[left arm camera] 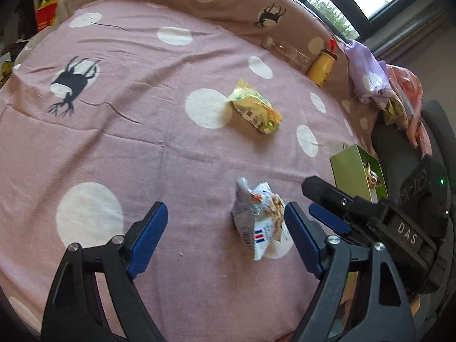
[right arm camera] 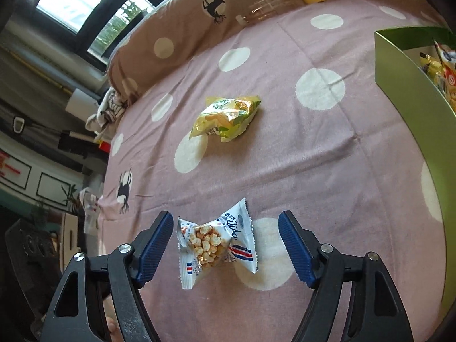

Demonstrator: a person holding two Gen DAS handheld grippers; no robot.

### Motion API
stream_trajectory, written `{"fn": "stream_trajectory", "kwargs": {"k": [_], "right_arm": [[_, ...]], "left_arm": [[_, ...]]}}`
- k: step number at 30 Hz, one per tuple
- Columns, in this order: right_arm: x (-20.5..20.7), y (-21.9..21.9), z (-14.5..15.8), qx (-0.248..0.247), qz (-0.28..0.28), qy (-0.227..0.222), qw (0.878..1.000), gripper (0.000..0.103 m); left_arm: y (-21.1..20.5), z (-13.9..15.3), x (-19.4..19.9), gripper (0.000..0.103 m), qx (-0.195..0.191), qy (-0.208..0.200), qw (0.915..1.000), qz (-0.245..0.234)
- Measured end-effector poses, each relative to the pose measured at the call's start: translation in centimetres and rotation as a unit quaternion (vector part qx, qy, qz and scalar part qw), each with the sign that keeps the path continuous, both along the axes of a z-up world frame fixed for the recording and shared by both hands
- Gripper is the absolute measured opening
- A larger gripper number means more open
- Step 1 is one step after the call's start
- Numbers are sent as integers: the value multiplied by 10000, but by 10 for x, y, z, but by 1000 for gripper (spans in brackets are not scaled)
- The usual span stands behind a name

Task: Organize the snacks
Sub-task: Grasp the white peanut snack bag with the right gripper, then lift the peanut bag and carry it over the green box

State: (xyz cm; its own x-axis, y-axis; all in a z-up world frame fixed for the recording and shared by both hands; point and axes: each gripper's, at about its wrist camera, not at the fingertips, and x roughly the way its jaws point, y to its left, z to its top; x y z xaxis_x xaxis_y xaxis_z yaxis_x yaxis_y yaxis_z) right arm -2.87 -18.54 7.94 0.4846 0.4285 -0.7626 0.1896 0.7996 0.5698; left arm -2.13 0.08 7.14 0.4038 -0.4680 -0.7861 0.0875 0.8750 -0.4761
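Observation:
A white snack packet with puffed balls printed on it lies on the pink dotted bedspread, between the open fingers of my right gripper, untouched. It also shows in the left wrist view, just inside the right finger of my open, empty left gripper. A yellow-green snack bag lies farther out; it shows in the left wrist view too. A green box holding several snacks stands at the right; it also shows in the left wrist view. The right gripper's body shows in the left wrist view.
A brown dotted pillow runs along the bed's far side, with a clear bottle and a yellow bottle against it. Crumpled clothes lie on a dark chair. Windows are behind the bed.

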Motion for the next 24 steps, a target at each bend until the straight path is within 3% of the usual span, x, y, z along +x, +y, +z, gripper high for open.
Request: {"fn": "stream_trajectory", "kwargs": {"k": [4,7,10,15,19,24], "right_arm": [[5,0,-17,480,121,231,9985,77],[10,4,-31,684,240,431,9964,77],[13,11,-38,750,396,539,9949,68],[11,15,-30,551,452,294,9970,62],[4,9,-7,401,388,-155,9983,61],[-14,-13,30,284,86,-831,9961,61]], "left_arm": [[-21,-11,-1,70,-69,192,9992,-343],[-32,-20,1,52,50,314,9984,-463],[-39,-23,3,36,-90,321,9975,-626],[-50,-10,-3,33,254,-137,9968,-743],[-56,5,-7,32,262,-540,9951,-783],[-78,38,-17,31,167,-1293,9863,-1015]]}}
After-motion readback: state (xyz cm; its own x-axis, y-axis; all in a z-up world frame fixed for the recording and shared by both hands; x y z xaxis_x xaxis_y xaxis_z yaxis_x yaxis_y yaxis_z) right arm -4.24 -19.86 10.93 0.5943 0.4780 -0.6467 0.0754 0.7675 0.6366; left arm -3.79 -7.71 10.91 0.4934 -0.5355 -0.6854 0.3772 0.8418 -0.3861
